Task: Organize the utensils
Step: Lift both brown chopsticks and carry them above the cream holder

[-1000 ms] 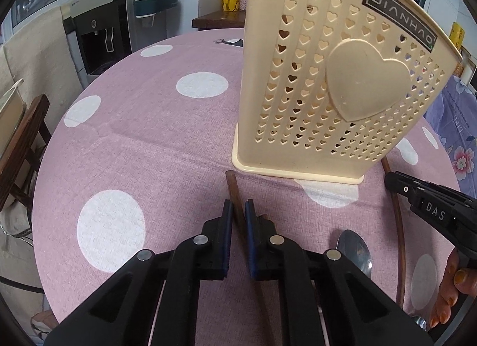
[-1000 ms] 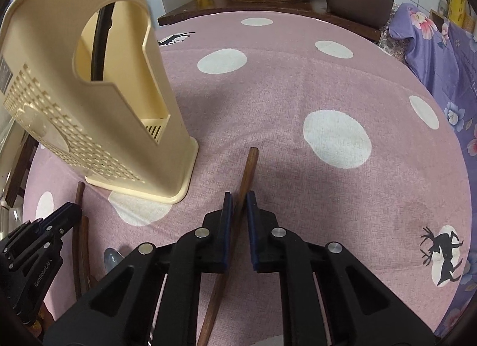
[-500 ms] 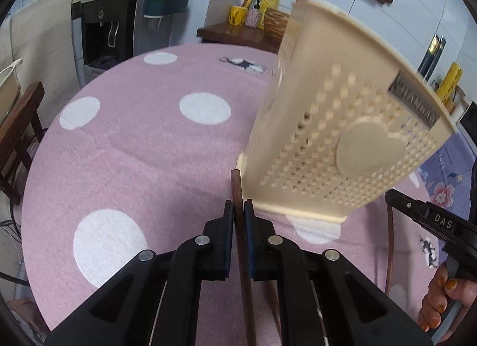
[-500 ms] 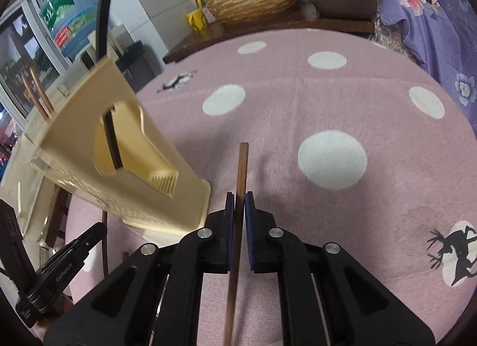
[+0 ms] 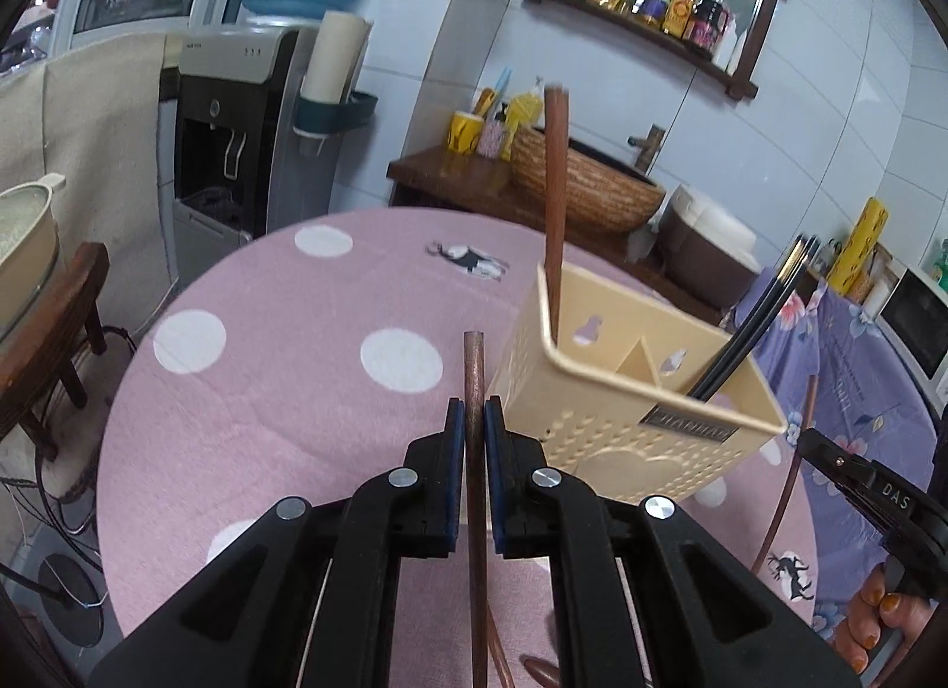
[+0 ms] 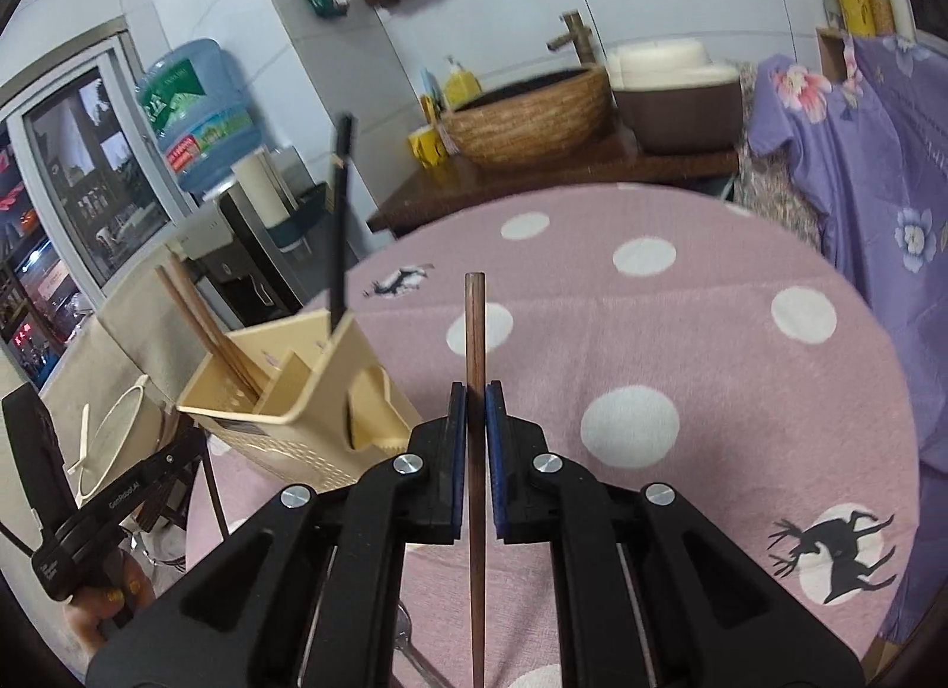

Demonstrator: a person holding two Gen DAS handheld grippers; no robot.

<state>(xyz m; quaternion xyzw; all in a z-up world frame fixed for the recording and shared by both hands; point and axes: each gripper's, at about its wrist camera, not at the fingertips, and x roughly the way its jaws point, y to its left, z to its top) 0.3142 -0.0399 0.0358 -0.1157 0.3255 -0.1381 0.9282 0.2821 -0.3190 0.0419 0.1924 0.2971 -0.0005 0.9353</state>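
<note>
Your left gripper [image 5: 471, 427] and right gripper [image 6: 471, 415] each clamp a brown chopstick [image 5: 474, 380] [image 6: 475, 332]; the beige holder [image 5: 628, 392] stands just beside on the bench [image 5: 266, 392], black chopsticks [image 5: 752, 326] inside.

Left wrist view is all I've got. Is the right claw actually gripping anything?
Observer: Yes. In the right wrist view the right claw is shut on a brown chopstick, whose end sticks out past the fingertips.
Operator: Is that chopstick over the holder yet?
Observer: No. The utensil holder sits off to the left of it in that view, and only the pink tablecloth lies beyond the chopstick's end.
Operator: What's in the holder?
Observer: Two pale wooden chopsticks lean in one end compartment, and a black chopstick stands at the other end.
</note>
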